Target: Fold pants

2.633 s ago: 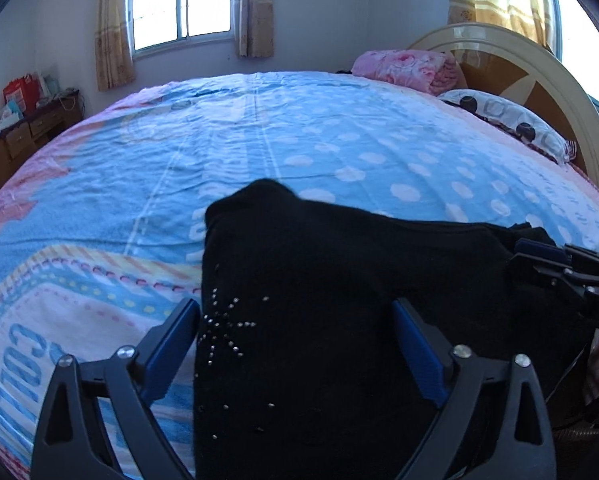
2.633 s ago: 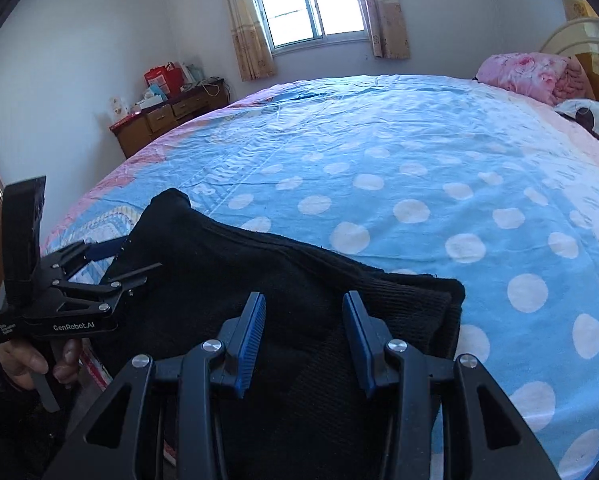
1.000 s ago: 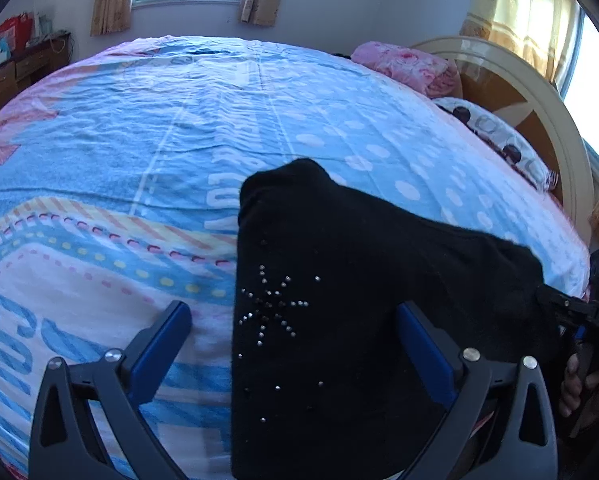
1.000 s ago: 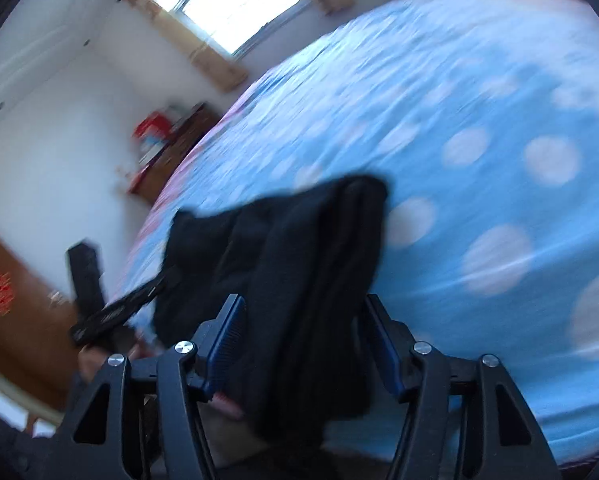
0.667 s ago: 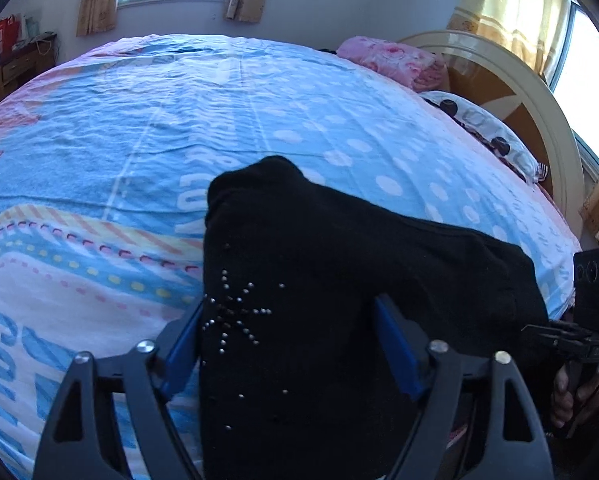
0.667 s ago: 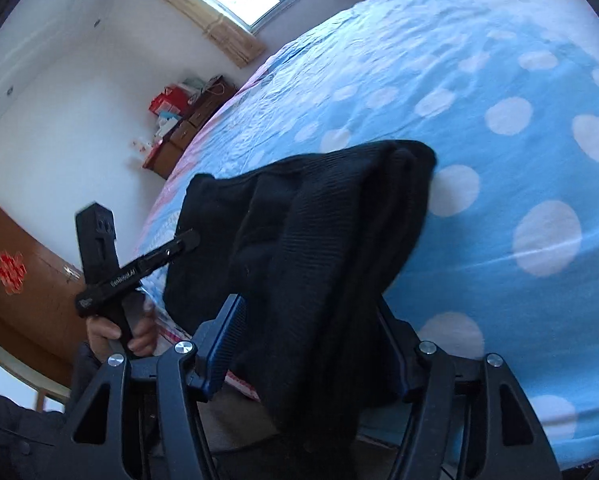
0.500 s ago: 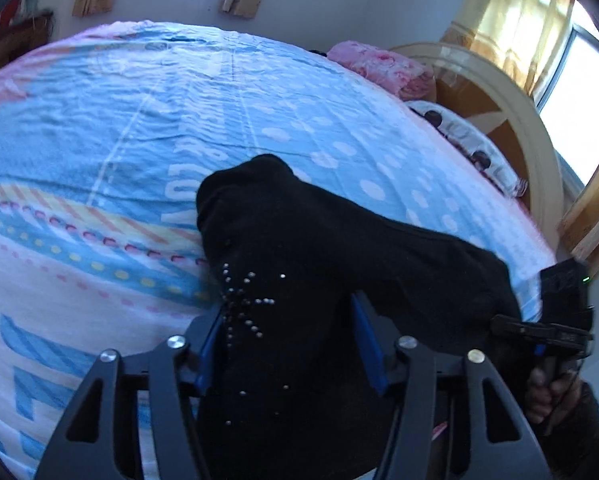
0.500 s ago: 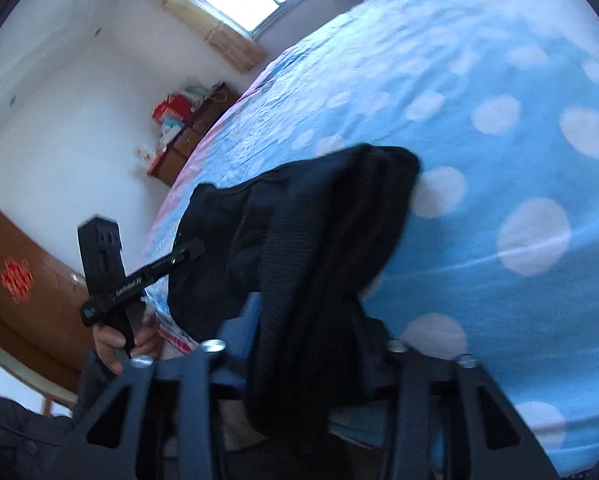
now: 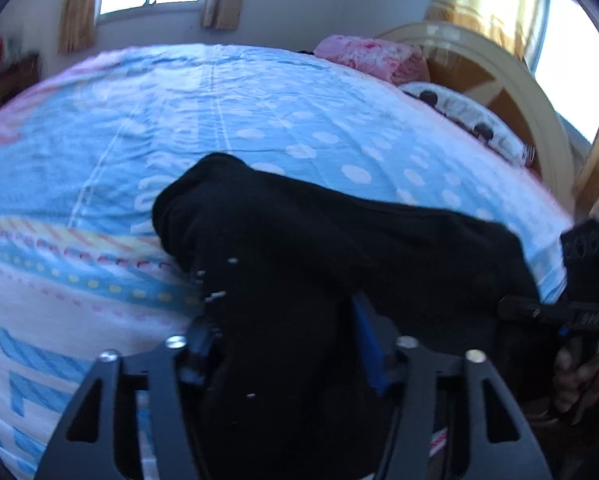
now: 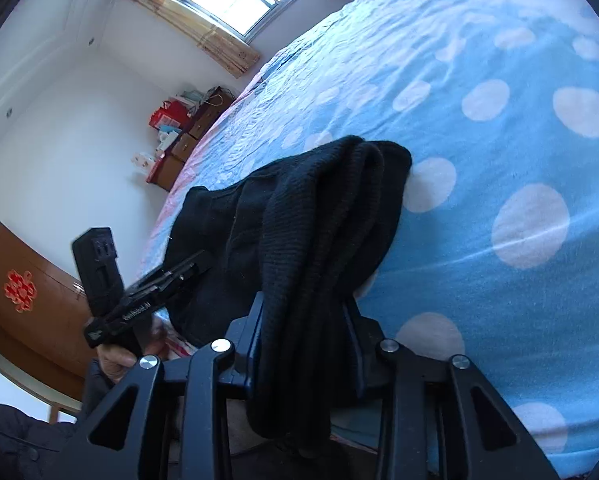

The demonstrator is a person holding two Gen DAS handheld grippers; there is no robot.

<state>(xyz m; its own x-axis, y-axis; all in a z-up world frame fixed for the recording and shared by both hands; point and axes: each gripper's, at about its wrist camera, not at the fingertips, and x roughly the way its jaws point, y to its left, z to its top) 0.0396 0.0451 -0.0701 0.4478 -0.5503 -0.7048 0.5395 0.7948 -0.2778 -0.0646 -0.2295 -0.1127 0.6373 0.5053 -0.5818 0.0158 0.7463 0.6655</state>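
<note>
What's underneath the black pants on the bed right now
Under the black pants lies the blue polka-dot bedsheet; both grippers, left gripper and right gripper, clamp bunched fabric. Anything beneath the cloth itself is covered.

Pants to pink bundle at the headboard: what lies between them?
Only bare polka-dot bedsheet between the black pants and the pink bundle, as the left wrist view shows. Nothing else rests on that stretch.
</note>
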